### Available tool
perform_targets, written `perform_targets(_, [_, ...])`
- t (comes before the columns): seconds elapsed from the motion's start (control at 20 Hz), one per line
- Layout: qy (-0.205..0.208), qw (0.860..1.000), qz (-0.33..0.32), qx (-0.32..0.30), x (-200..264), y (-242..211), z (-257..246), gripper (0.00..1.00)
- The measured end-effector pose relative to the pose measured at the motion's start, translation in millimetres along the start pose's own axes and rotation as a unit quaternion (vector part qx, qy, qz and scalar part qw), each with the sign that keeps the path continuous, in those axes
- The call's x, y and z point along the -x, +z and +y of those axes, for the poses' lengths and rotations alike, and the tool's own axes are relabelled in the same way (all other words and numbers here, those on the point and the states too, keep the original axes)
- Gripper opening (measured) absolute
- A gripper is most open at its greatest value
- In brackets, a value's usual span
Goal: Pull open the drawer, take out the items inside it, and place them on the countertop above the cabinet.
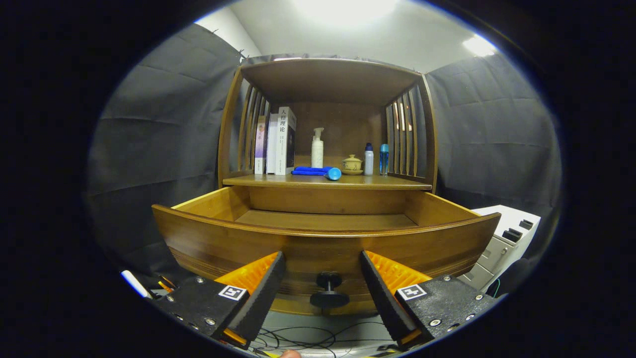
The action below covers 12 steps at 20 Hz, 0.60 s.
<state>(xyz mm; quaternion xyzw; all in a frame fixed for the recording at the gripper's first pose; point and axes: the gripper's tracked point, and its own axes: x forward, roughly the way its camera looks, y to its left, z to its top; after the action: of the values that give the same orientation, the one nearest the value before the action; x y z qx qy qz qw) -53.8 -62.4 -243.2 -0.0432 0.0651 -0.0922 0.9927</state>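
Drawer (pixel 325 238) pulled out, tongs (pixel 323 273) spread, flanking knob (pixel 328 289).

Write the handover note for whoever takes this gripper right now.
Gripper: open, fingers either side of the drawer knob, not pressing on it.
Drawer: pulled open; the part of its floor in view is bare, the near part is hidden behind the front panel.
Countertop: holds books, a pump bottle, a blue item lying down, a lidded cup and two small bottles.
Done: drawer opened.
Left: check the hidden near part for any item; move whatever is there up.
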Motion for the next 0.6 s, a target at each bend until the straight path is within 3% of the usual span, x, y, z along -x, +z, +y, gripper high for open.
perform_targets(0.6, [0.001,1.0,0.001,0.001,-6.2,1.7,0.4,0.95])
